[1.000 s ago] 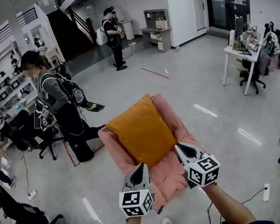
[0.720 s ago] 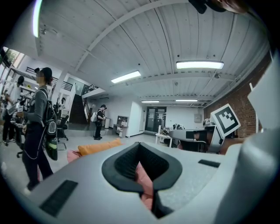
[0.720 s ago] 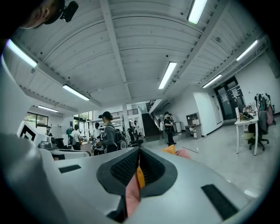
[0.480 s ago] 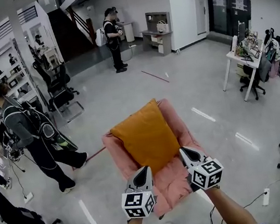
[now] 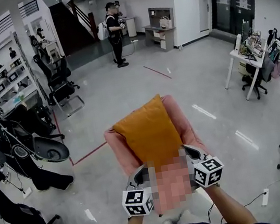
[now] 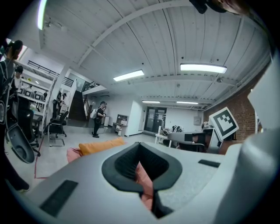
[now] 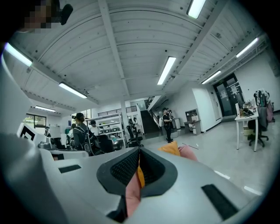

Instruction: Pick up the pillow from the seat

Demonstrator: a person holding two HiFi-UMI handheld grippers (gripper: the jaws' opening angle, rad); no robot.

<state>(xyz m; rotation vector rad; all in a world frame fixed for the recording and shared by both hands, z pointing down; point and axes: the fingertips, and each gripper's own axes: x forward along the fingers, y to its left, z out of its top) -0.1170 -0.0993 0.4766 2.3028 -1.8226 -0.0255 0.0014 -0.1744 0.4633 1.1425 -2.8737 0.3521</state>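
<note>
Though the near end of the pink seat cushion (image 5: 119, 151) is too blurred to read in the head view, the left hand-held gripper (image 5: 141, 174), at 7 o'clock, pinches its pink fabric. The right hand-held gripper (image 5: 191, 153), at 5 o'clock, pinches pink plus orange. The orange pillow (image 5: 151, 133) lies on the cushion, centre.

Head view: high, facing forward and steeply down. Gripper views: low, close behind own jaws, facing nearly level. Shared by all: orange pillow (image 5: 149, 134), standing person (image 5: 114, 31).
</note>
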